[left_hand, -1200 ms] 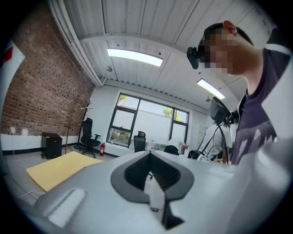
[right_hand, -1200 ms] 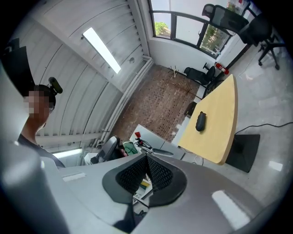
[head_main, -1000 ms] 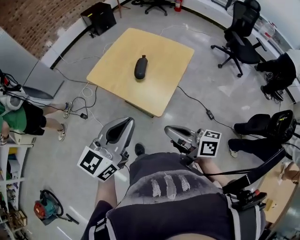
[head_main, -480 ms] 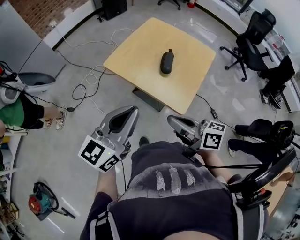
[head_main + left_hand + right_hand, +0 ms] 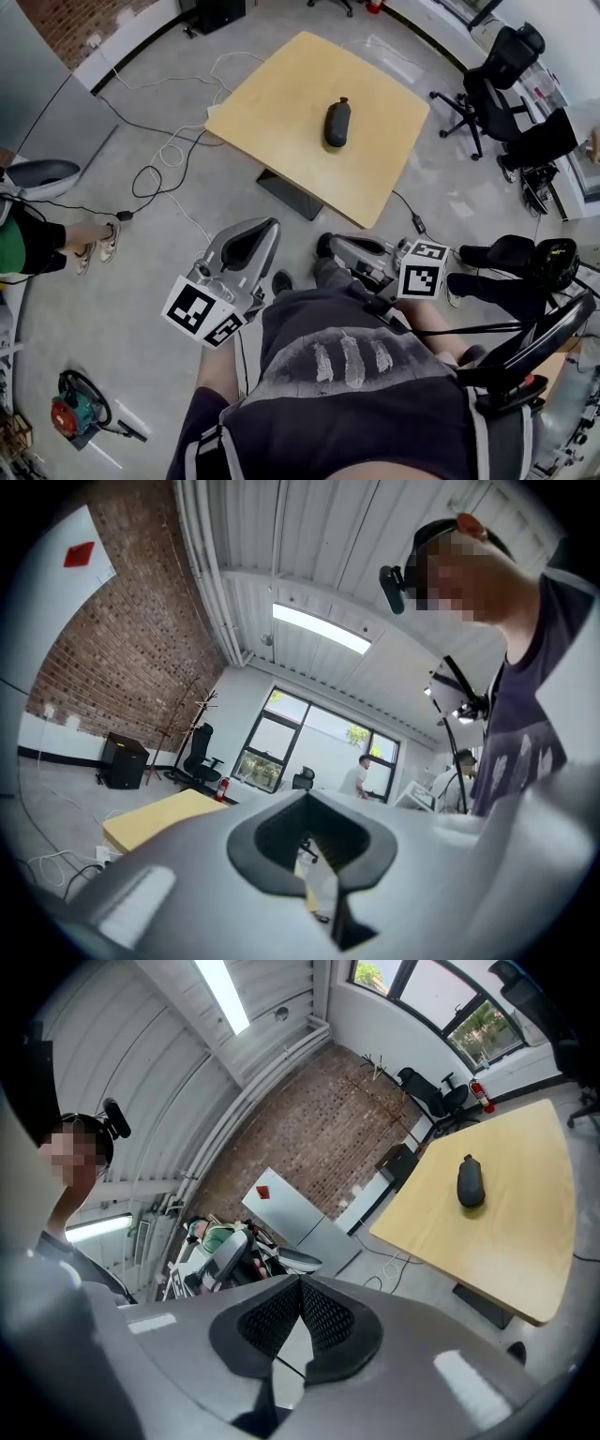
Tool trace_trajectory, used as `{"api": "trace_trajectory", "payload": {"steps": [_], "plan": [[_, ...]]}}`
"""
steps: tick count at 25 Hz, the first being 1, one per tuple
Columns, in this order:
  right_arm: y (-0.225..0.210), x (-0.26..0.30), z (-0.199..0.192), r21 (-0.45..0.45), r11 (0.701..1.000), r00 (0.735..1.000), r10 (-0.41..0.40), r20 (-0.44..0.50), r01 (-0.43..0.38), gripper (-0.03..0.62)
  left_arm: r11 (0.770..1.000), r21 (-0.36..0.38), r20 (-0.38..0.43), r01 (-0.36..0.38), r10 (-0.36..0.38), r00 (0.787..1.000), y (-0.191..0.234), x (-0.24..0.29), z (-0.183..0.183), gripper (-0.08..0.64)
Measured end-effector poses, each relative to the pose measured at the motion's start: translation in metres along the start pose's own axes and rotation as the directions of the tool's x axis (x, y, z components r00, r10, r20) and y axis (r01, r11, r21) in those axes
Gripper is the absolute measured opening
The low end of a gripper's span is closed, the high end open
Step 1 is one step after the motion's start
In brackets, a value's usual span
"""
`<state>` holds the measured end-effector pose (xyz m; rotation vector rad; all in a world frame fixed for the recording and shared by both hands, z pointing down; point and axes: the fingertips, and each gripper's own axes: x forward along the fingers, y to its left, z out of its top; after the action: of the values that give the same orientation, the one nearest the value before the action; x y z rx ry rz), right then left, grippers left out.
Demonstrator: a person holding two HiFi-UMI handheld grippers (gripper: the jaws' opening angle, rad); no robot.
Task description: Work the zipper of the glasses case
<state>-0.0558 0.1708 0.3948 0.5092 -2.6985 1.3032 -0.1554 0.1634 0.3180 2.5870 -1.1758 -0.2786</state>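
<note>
The dark oval glasses case (image 5: 337, 123) lies closed near the middle of a light wooden table (image 5: 281, 94), far ahead of both grippers. In the right gripper view the glasses case (image 5: 470, 1182) sits on the same table (image 5: 506, 1241), well beyond the jaws. My left gripper (image 5: 269, 227) is held in front of my body, shut with nothing in it, and in its own view the left gripper (image 5: 307, 797) points past a corner of the table (image 5: 155, 819). My right gripper (image 5: 339, 246) is beside it, also shut and holding nothing, as the right gripper (image 5: 300, 1283) shows close up.
Black office chairs (image 5: 487, 75) stand to the right of the table. Cables (image 5: 169, 169) trail over the grey floor on its left. A seated person's legs (image 5: 89, 239) are at the left edge, another person's legs (image 5: 506, 272) at the right. A red and teal tool (image 5: 70, 412) lies at lower left.
The table and case have shifted right and grown slightly larger in the head view as I walk towards them. Both grippers stay shut in front of my body.
</note>
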Motion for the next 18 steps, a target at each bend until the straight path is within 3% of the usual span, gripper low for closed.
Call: {"api": "trace_trajectory", "payload": {"steps": [6,12,18], "plan": [[-0.006,0.009,0.008,0.045,0.999,0.999,0.027,0.021,-0.028,0.0,0.999,0.023,-0.022,-0.03,0.031,0.999,0.004,-0.004,0.004,0.0],[-0.02,0.018,0.035,0.044,0.993,0.994,0.107,0.022,-0.108,0.0,0.998,0.042,-0.068,-0.056,0.059,0.996,0.01,0.028,0.012,0.0],[-0.063,0.006,0.066,0.125,0.984,0.98,0.108,0.167,-0.129,0.0,0.996,0.094,-0.147,-0.007,0.021,0.989,0.02,0.08,0.008,0.0]]}}
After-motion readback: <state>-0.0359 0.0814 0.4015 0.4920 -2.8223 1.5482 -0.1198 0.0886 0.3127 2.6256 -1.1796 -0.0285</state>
